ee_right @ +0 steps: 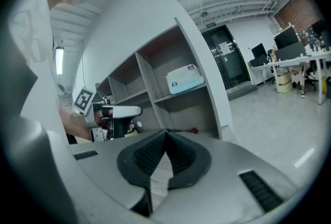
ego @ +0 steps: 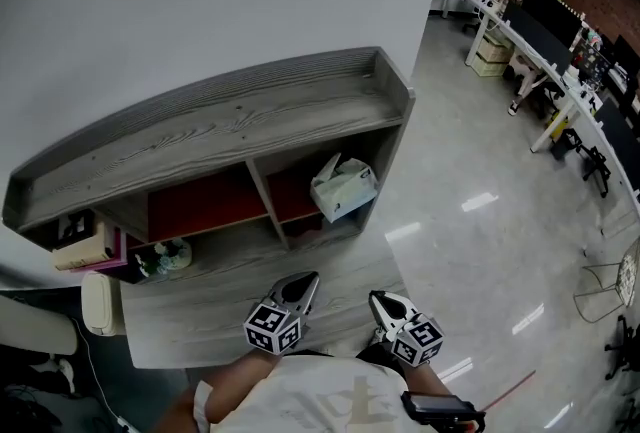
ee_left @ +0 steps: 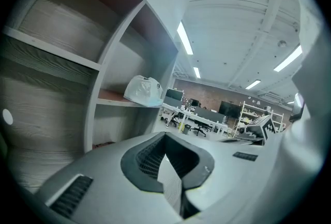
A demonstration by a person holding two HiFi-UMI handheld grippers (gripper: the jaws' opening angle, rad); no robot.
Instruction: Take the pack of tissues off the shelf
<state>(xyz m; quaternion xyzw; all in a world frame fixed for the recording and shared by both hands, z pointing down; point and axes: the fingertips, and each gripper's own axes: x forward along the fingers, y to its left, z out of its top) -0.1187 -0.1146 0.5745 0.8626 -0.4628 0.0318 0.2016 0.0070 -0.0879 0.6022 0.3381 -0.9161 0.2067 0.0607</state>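
Observation:
The pack of tissues [ego: 343, 186], white in a soft plastic wrap, lies on the middle board of the right-hand compartment of the grey wooden shelf [ego: 230, 116]. It also shows as the tissue pack [ee_left: 143, 91] in the left gripper view and as the tissue pack [ee_right: 184, 78] in the right gripper view. My left gripper [ego: 303, 283] and right gripper [ego: 383, 300] hover side by side over the shelf's low front board, well short of the pack. Both have their jaws together and hold nothing. From the right gripper view the left gripper [ee_right: 116, 113] shows to the left.
A tan box [ego: 85, 248] and a small green-and-white item [ego: 165, 258] sit in the shelf's left compartment. A pale chair [ego: 95, 303] stands at the shelf's left end. Glossy floor [ego: 470, 221] spreads to the right, with desks and monitors [ego: 545, 26] beyond.

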